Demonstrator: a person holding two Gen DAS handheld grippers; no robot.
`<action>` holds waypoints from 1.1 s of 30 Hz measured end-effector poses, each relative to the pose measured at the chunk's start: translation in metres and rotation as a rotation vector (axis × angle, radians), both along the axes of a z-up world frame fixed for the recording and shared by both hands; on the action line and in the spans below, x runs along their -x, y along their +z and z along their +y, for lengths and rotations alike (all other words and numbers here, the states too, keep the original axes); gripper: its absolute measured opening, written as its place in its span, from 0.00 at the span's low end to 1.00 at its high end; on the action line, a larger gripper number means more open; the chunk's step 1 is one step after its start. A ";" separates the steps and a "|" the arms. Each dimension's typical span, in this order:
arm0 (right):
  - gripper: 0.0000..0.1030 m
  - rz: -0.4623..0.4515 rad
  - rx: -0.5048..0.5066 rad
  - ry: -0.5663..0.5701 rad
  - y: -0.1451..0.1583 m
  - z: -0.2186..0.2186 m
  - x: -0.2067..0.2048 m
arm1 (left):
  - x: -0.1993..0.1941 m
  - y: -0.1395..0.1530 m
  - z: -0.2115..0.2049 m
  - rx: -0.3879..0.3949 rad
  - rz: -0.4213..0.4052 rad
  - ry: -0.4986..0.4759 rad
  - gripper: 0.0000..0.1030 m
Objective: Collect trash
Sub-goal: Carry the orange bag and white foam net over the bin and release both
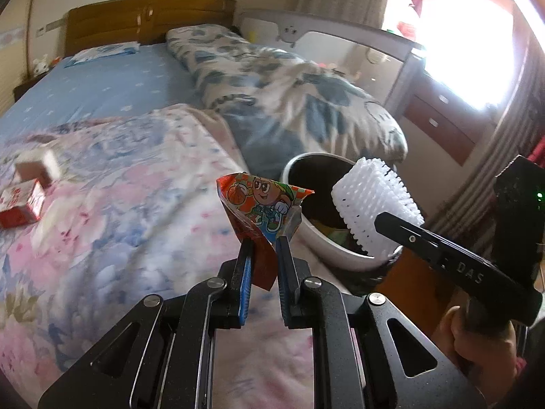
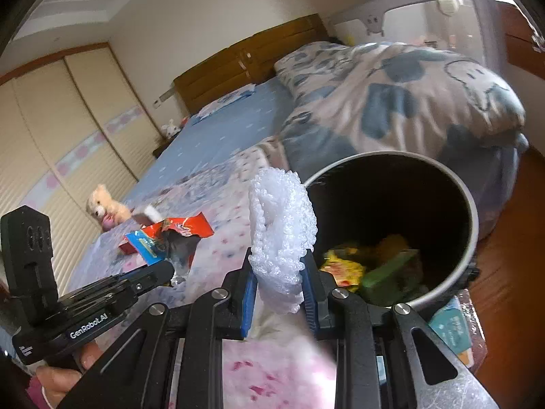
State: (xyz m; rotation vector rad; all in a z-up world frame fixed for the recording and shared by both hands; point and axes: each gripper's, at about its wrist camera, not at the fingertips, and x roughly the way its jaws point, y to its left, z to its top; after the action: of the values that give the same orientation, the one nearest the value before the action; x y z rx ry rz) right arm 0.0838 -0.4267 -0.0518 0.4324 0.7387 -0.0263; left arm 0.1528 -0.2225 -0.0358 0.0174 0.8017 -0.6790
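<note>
A light, crinkly snack wrapper is pinched by its lower edge in the left gripper; soft white foam netting is squeezed in the right gripper. The trash bin stands just beyond, beside the bed.

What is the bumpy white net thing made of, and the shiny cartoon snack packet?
White foam net sleeve: looks like soft foam plastic mesh, matte, with open holes. Cartoon snack packet: looks like thin printed plastic film, glossy and creased, probably with a foil lining.
</note>
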 end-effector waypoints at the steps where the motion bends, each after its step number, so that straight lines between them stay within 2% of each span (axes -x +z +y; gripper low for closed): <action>1: 0.24 -0.001 0.001 -0.012 0.000 -0.005 0.003 | 0.002 0.001 -0.003 0.000 -0.002 -0.008 0.12; 14: 0.24 0.003 -0.003 -0.112 -0.003 -0.051 0.022 | 0.007 0.005 -0.058 -0.029 -0.011 -0.108 0.12; 33: 0.24 0.025 -0.016 -0.130 -0.009 -0.075 0.011 | -0.005 -0.007 -0.100 -0.078 0.004 -0.163 0.12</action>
State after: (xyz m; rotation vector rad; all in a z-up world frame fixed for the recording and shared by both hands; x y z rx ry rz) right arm 0.0726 -0.5018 -0.0605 0.4958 0.7353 -0.1485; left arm 0.1580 -0.3224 -0.0431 0.1536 0.8361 -0.8016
